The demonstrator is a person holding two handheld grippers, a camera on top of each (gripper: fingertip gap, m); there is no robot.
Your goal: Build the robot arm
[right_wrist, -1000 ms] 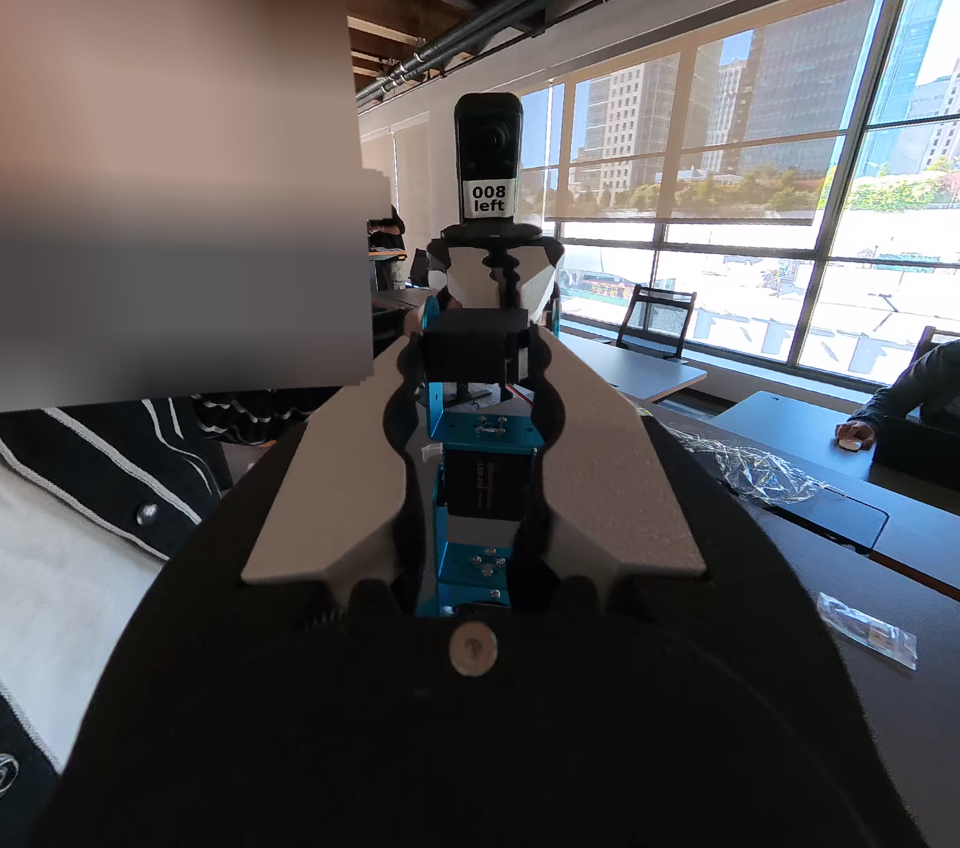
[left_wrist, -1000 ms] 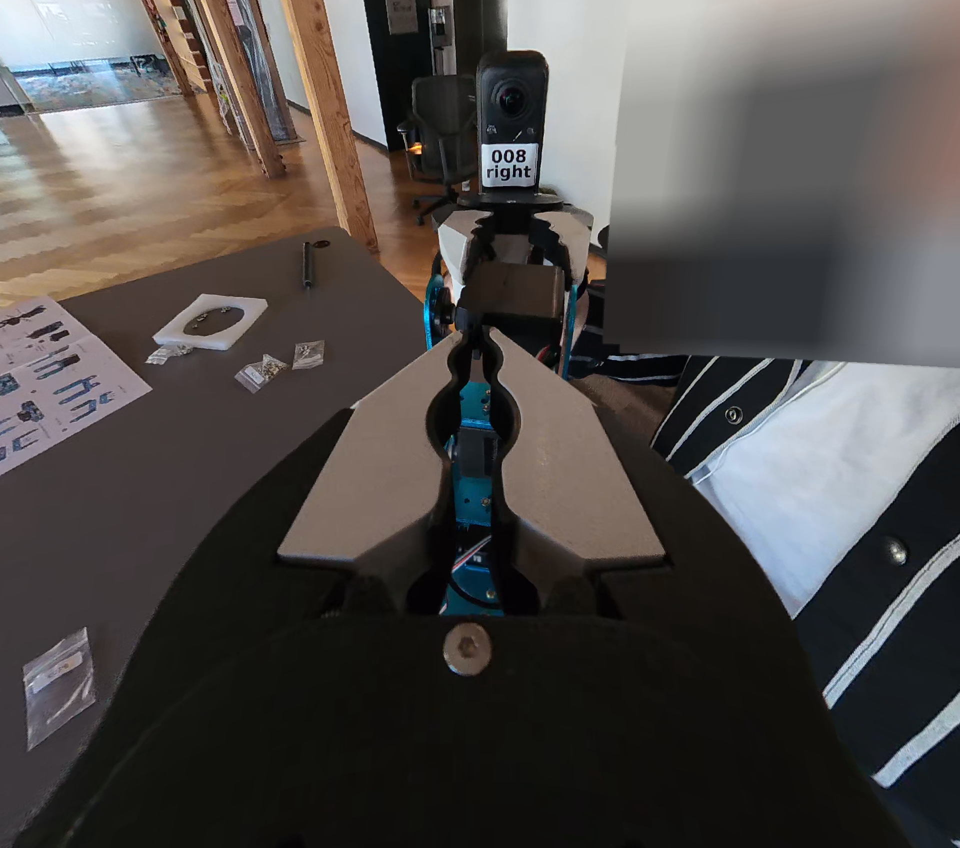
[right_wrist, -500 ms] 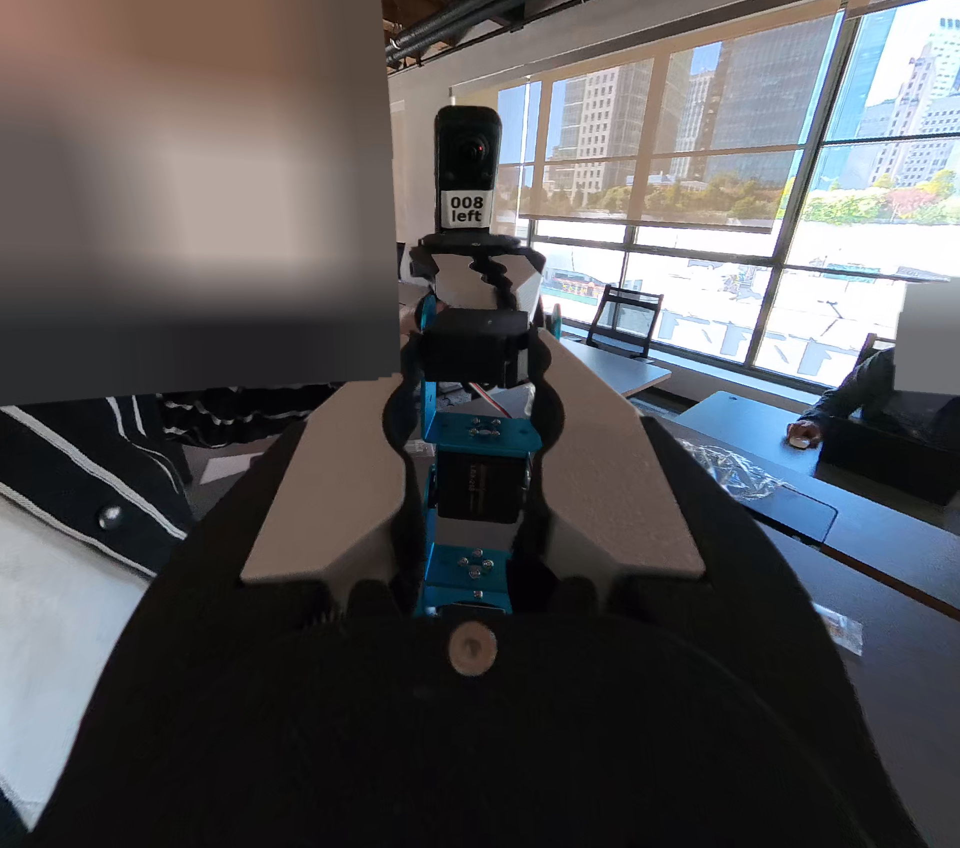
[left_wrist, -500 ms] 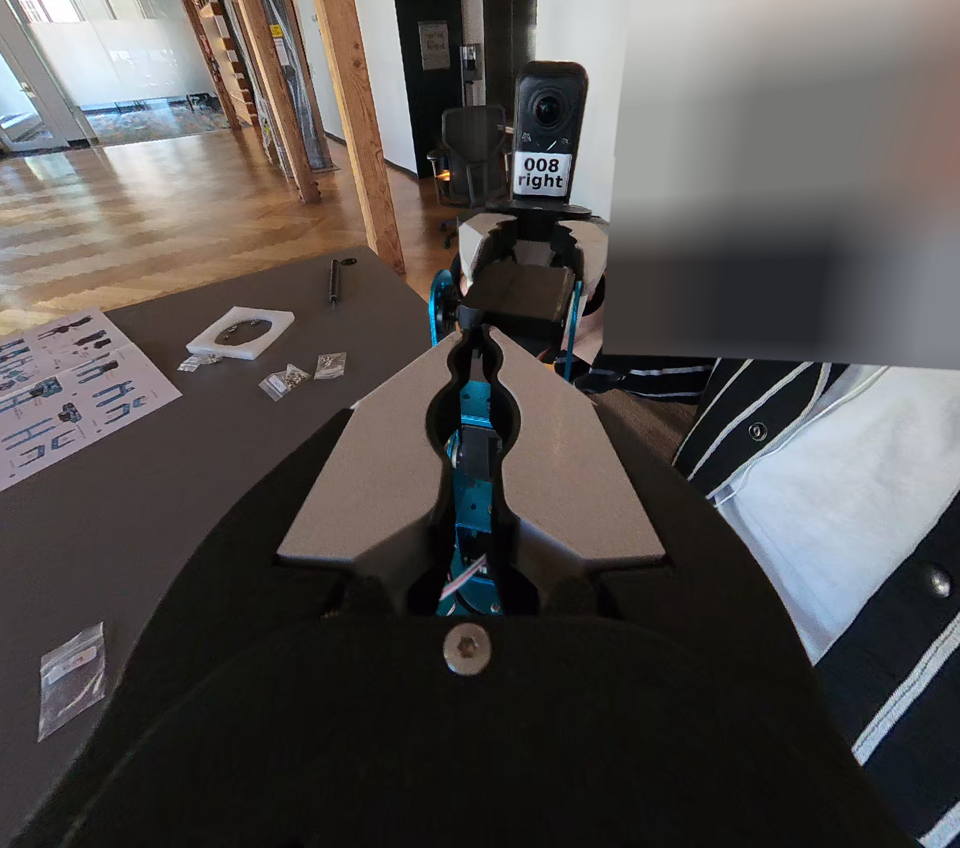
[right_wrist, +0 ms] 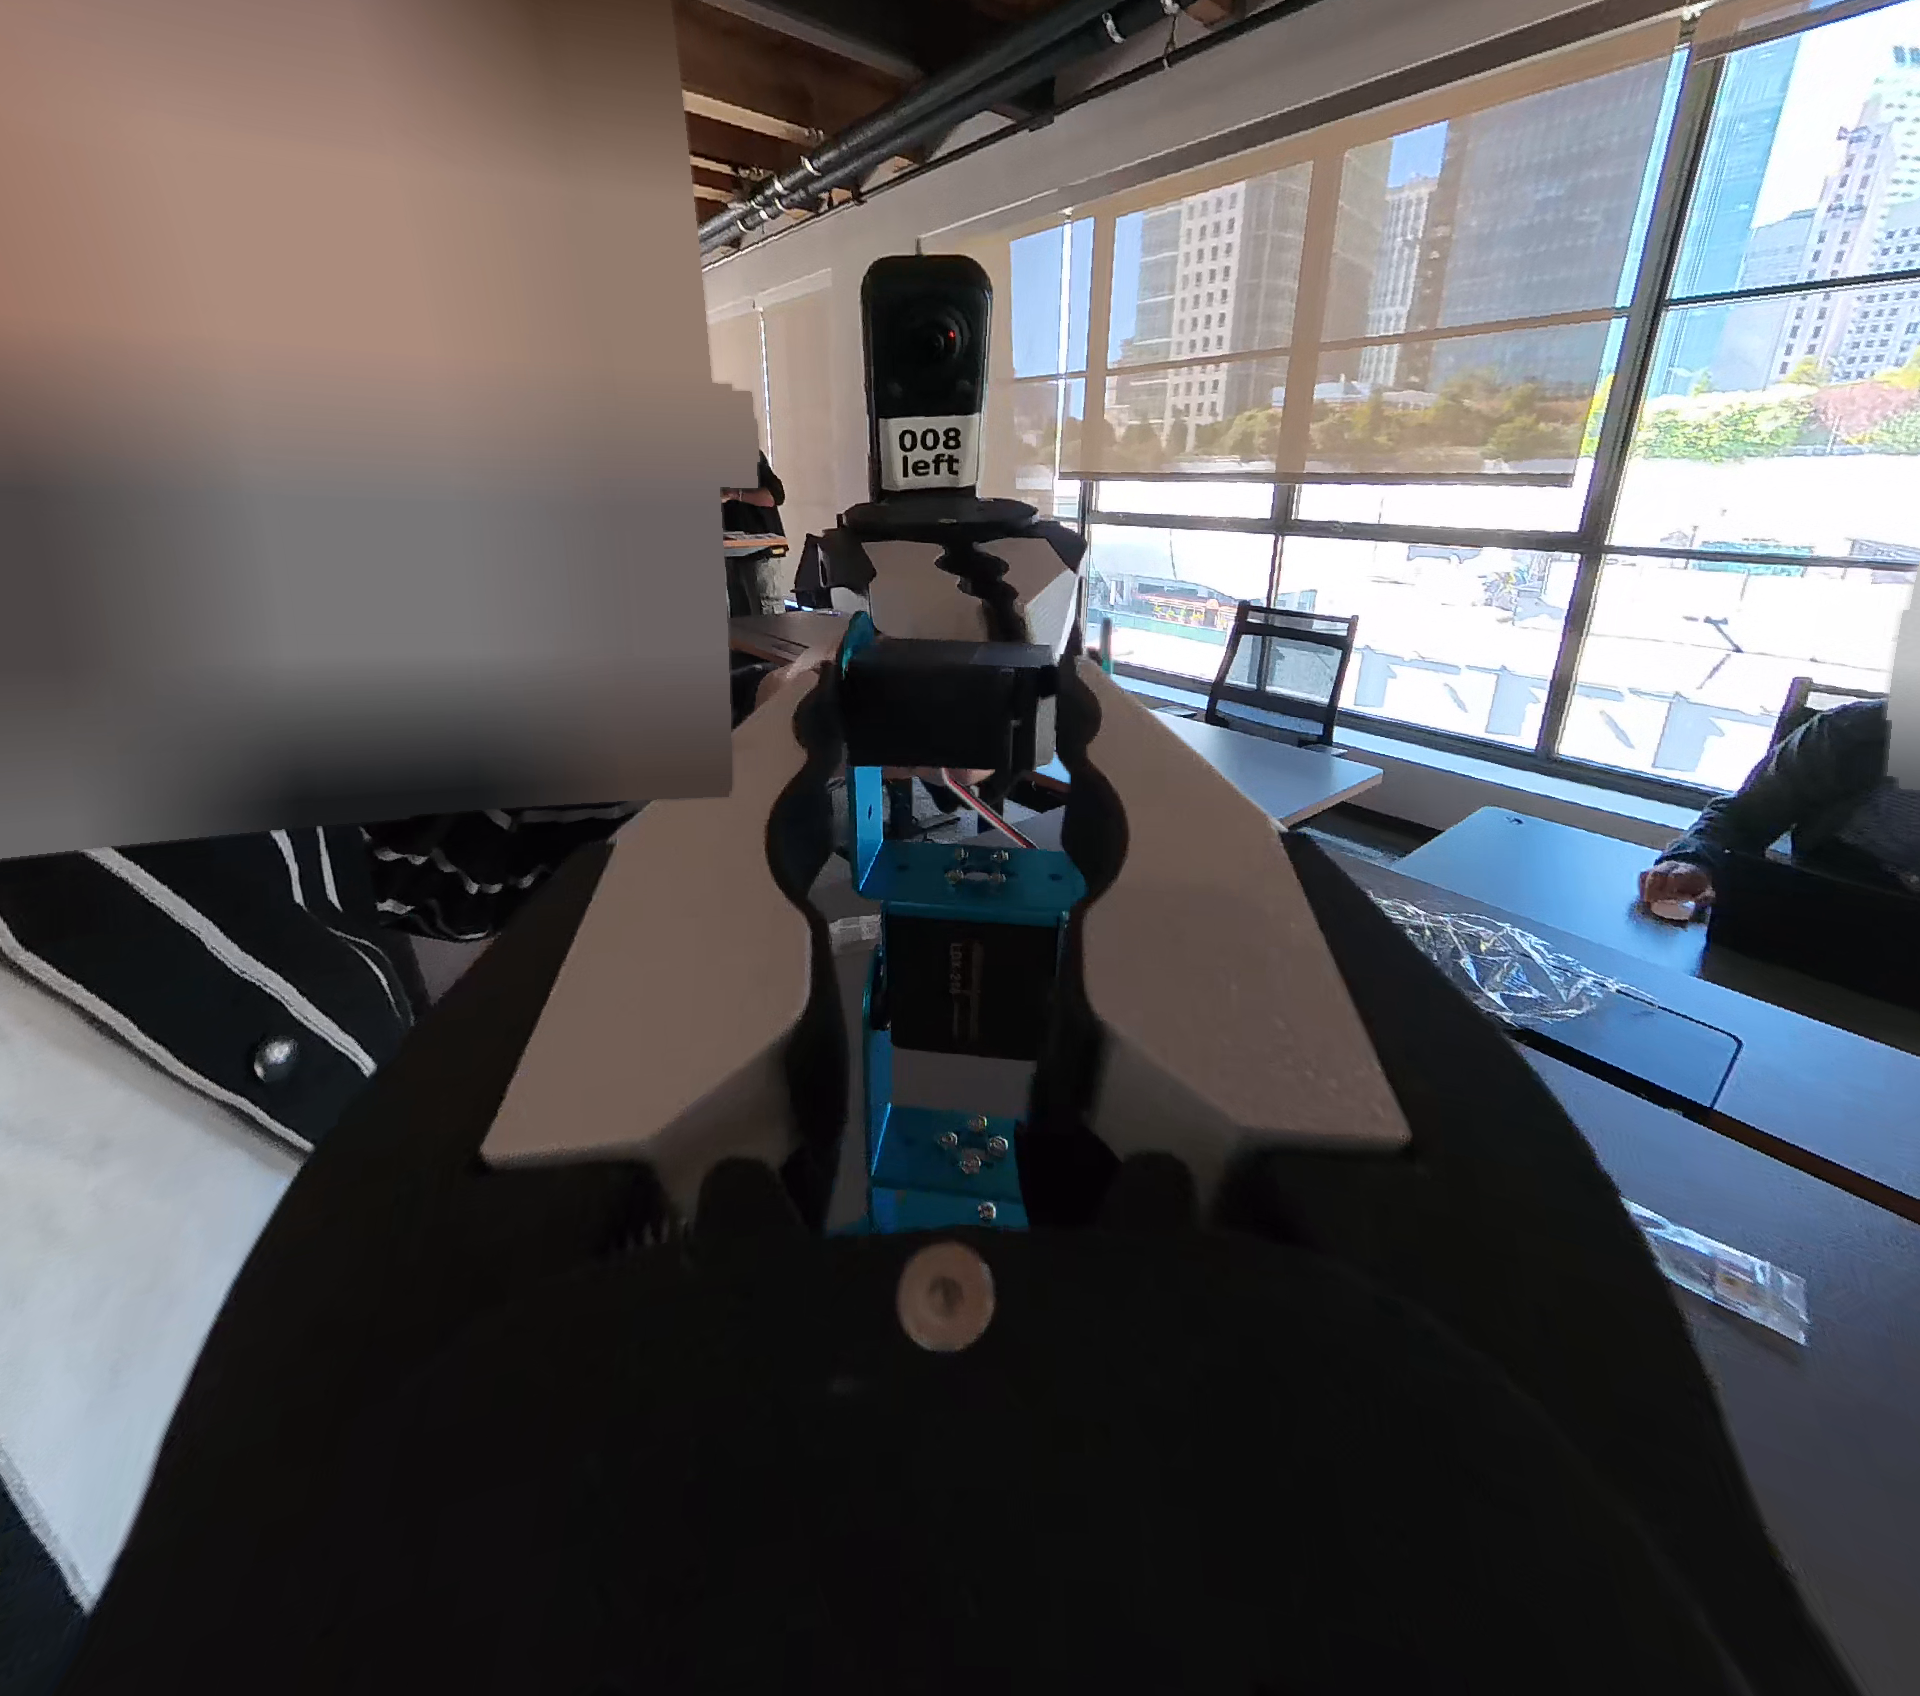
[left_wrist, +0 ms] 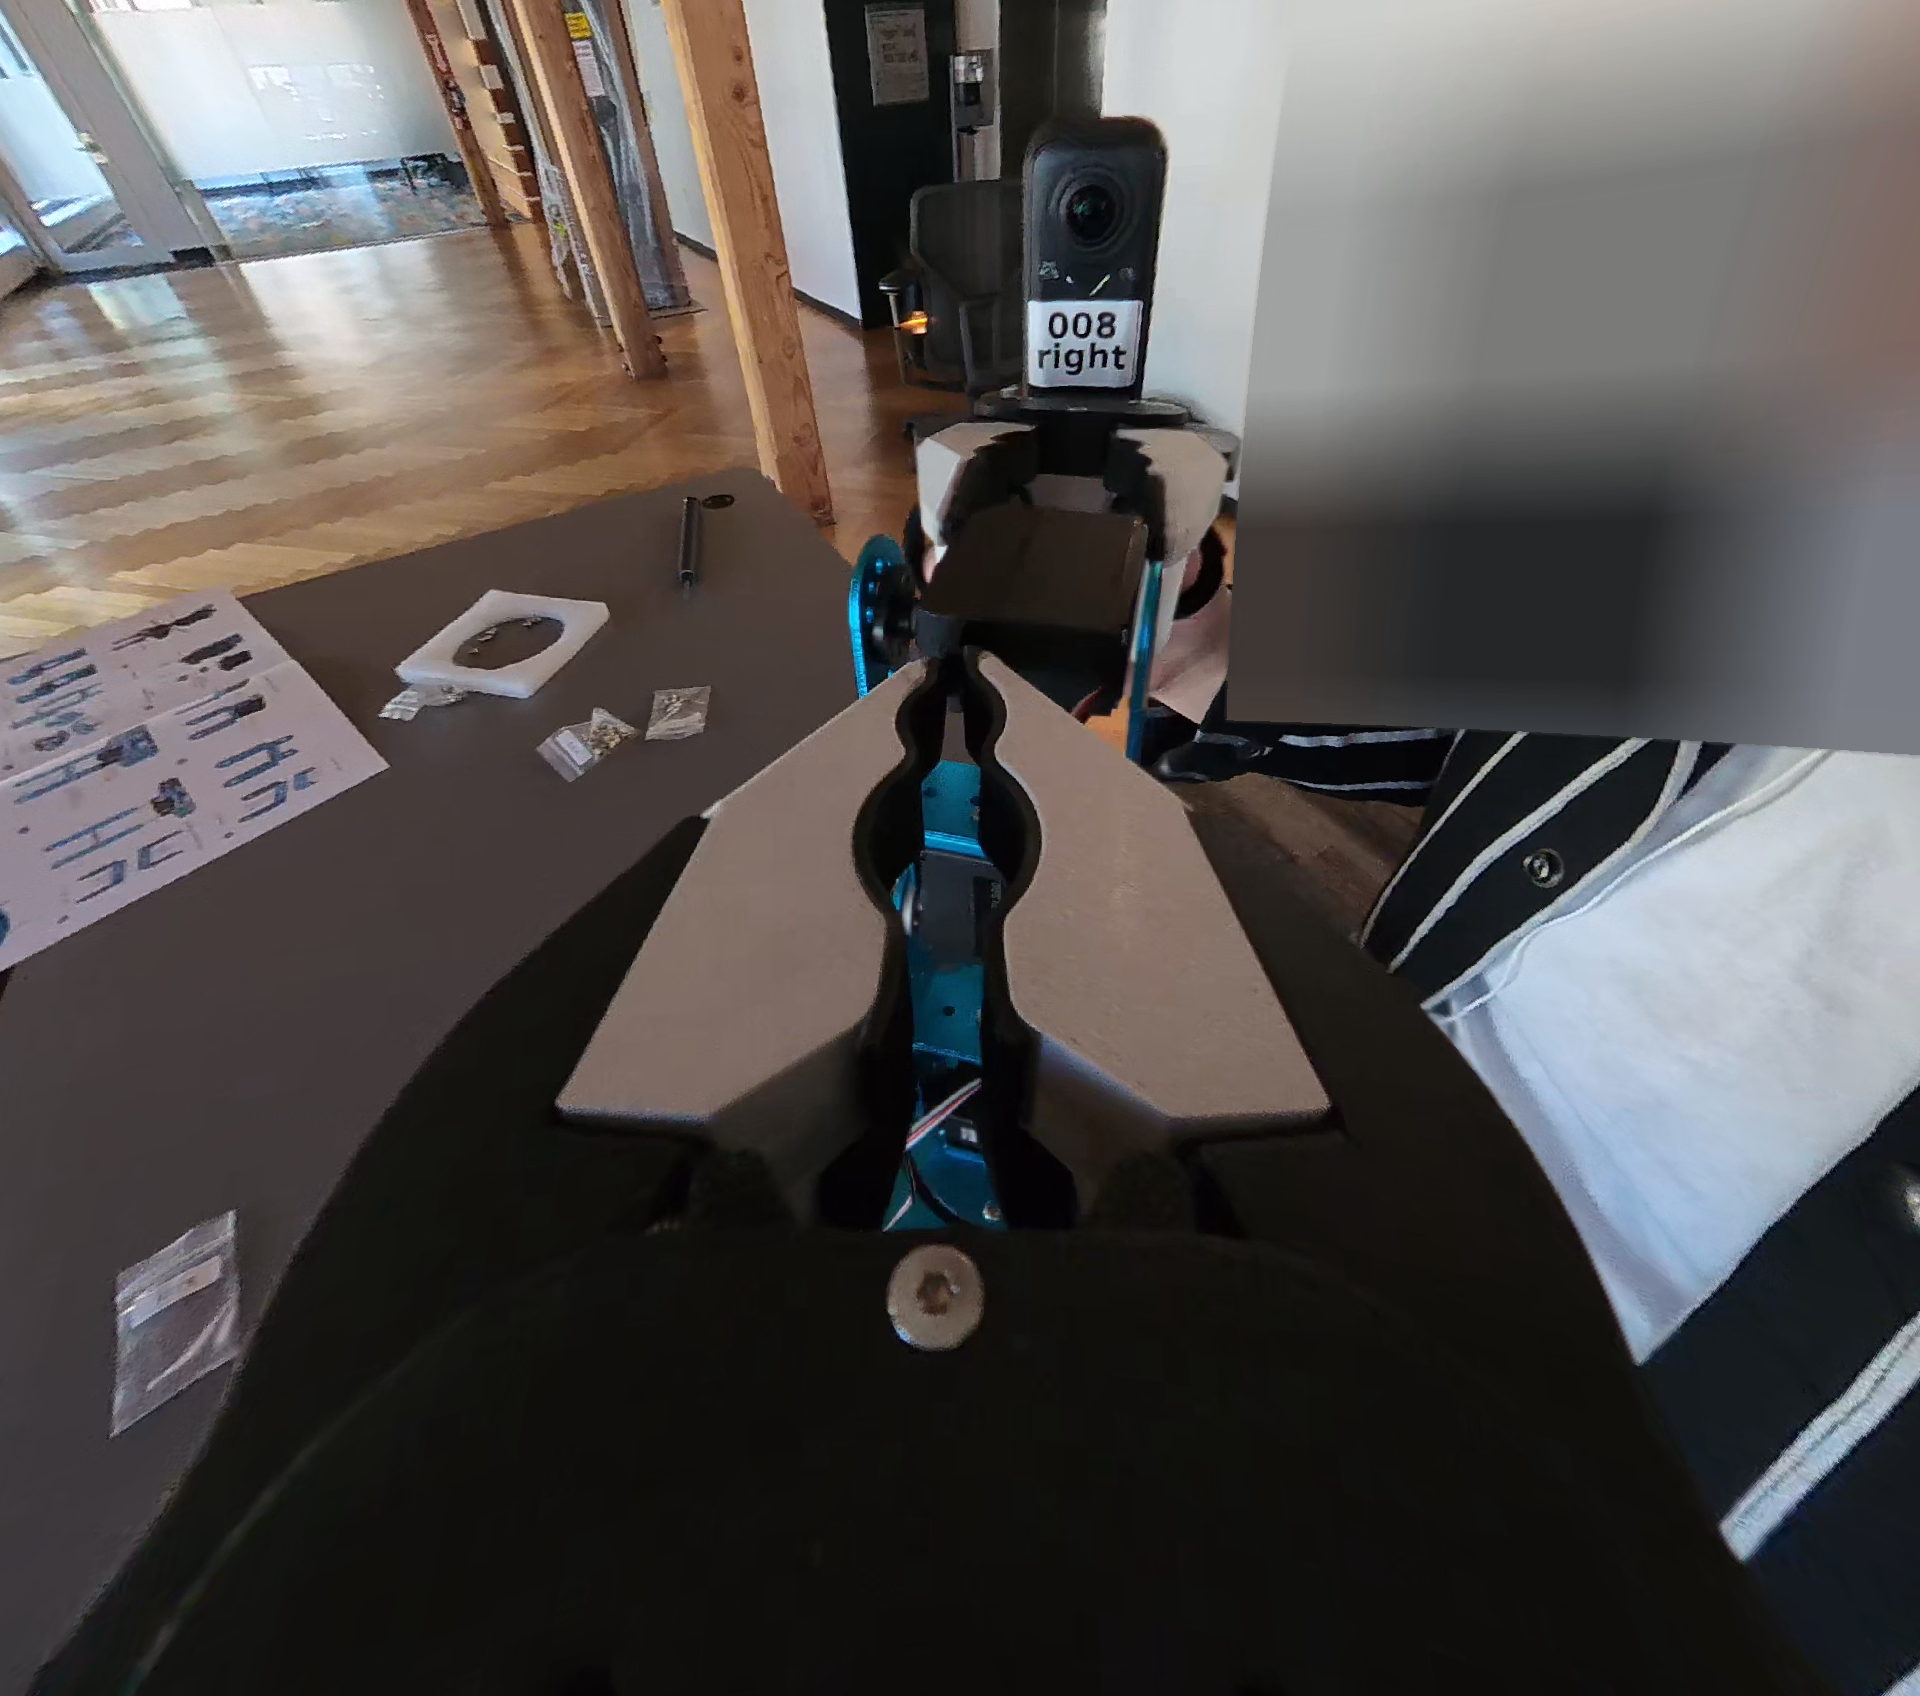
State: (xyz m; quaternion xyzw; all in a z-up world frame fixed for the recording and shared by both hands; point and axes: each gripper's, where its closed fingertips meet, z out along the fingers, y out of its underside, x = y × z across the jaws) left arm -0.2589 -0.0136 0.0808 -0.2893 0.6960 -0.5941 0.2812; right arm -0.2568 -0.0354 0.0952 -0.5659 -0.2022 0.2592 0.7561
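A small assembly of blue metal brackets [left_wrist: 940, 919] and black servos is held in the air between my two grippers, which face each other. My left gripper [left_wrist: 951, 675] is shut on the blue bracket end. Across from it, the right gripper [left_wrist: 1049, 493] grips the black servo [left_wrist: 1029, 576]. In the right wrist view my right gripper [right_wrist: 940, 696] is shut on that black servo [right_wrist: 935, 706]. A blue bracket [right_wrist: 971, 867] and a second servo [right_wrist: 961, 971] lie between its fingers. The left gripper [right_wrist: 961, 586] shows just beyond.
A dark table [left_wrist: 312, 971] carries a printed sheet [left_wrist: 135, 773], a white foam piece [left_wrist: 504, 644], small part bags [left_wrist: 592, 737], a black tool [left_wrist: 688, 540] and a near bag [left_wrist: 171, 1314]. A person in a striped shirt [left_wrist: 1662, 971] stands close. Crumpled plastic [right_wrist: 1496, 950] lies to the right. Only a small space, under 4 cm, lies between the two pairs of fingers.
Both grippers keep their hold on the assembly. The pair has swung slightly, so the table items sit a little more to the right in the left view. The far servo now looks slightly tilted.
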